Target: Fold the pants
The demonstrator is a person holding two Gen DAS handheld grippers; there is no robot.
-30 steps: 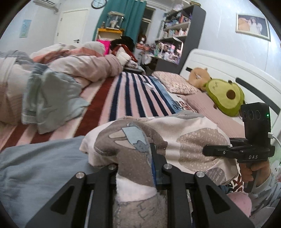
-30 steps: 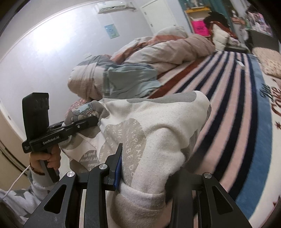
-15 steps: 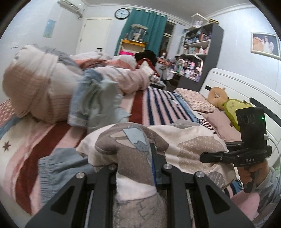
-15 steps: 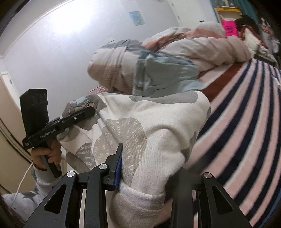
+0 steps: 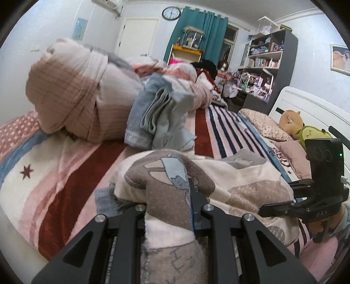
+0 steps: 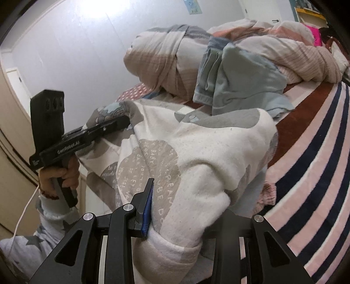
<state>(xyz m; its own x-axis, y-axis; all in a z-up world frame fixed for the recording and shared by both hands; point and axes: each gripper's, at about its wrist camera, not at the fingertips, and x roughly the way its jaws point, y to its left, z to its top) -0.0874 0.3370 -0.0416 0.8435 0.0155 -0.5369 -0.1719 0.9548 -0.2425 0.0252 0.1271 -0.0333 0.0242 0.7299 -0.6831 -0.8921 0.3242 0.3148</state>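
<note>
Pants point(image 5: 247, 185), soft and cream with gray and brown patches, held up above the striped blanket point(image 5: 221, 131) on the bed. Lifted at two spots, one by each gripper, cloth hanging between them.

Left gripper point(image 5: 169, 209) at 6 o'clock in the left view. Jaws pinching a fat bunch of the pants, pressed tight on the cloth from both sides. A blue patch on the pants just above the pinch.

Right gripper point(image 6: 175, 209) at 6 o'clock in the right view. Jaws squeezed on another bunch of the pants, near a white cuff. A blue pad on one finger point(image 6: 147, 209) touching the cloth. Other finger hidden behind the cloth.

In the left view, right gripper point(image 5: 265, 209) seen at 4 o'clock, tip poking into the pants, held by a hand point(image 5: 321, 222). In the right view, left gripper point(image 6: 124, 121) seen at 9 o'clock, tip stuck into the pants, held by a hand point(image 6: 59, 177) with a white cord point(image 6: 24, 212) hanging under it.

Big rolled pink quilt point(image 5: 74, 91) at 10 o'clock in the left view. Pale blue cloth pile point(image 5: 161, 115) just beside it, toward 12 o'clock. Wall clock point(image 5: 171, 13) at 12 o'clock. Green curtain point(image 5: 196, 32) under it. Shelves point(image 5: 266, 63) at 2 o'clock. Stuffed toys point(image 5: 306, 129) by the white headboard at 3 o'clock.
</note>
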